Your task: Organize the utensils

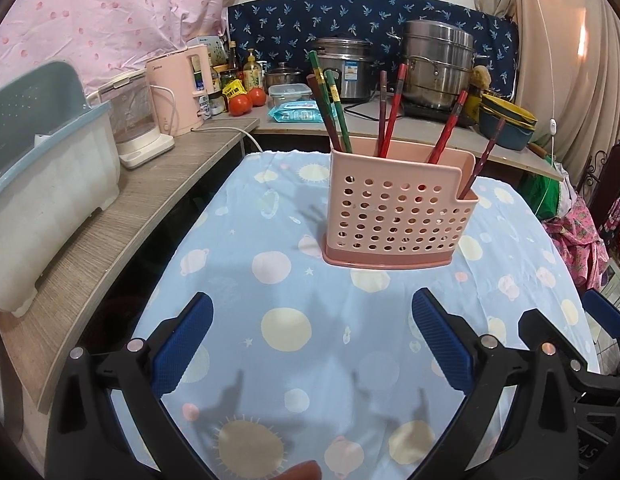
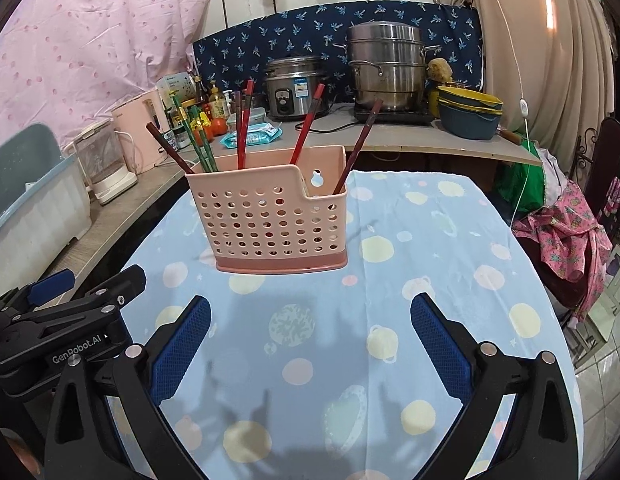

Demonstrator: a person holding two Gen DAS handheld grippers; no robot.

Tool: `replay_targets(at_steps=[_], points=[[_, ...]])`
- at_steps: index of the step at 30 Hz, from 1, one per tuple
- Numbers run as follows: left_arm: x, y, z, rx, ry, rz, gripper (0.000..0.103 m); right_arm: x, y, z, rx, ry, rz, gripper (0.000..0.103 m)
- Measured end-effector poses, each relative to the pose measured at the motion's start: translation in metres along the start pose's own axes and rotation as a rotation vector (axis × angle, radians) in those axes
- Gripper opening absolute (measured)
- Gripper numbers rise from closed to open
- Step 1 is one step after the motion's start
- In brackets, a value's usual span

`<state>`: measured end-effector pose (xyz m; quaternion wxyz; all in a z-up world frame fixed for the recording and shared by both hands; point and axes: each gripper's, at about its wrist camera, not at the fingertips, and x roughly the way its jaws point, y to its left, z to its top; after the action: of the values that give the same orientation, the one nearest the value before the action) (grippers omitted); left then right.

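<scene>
Both grippers, left gripper and right gripper, hung spread and empty; the chopsticks ahead in the holder wanted a single-stick pinch

A home kitchen is shown. A silver rice cooker and a tall steel steamer pot are kept on the grey table at the back. A pink electric kettle, sauce bottles and red tomatoes are lined up beside them. Blue and yellow bowls are stacked on the right. A small table is covered with a light blue cloth with round planets. A pink dotted sheet is hung on the wall.
</scene>
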<state>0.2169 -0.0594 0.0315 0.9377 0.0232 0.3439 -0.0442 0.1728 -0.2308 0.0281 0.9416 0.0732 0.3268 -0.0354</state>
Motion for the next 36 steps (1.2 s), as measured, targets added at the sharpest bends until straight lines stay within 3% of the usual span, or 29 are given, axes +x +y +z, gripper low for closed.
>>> replay_targets(at_steps=[36], points=[[0.0023, 0.0022, -0.0037, 0.006, 0.017, 0.037, 0.095, -0.0013, -0.0081, 0.0004, 0.000, 0.002, -0.035, 0.096]])
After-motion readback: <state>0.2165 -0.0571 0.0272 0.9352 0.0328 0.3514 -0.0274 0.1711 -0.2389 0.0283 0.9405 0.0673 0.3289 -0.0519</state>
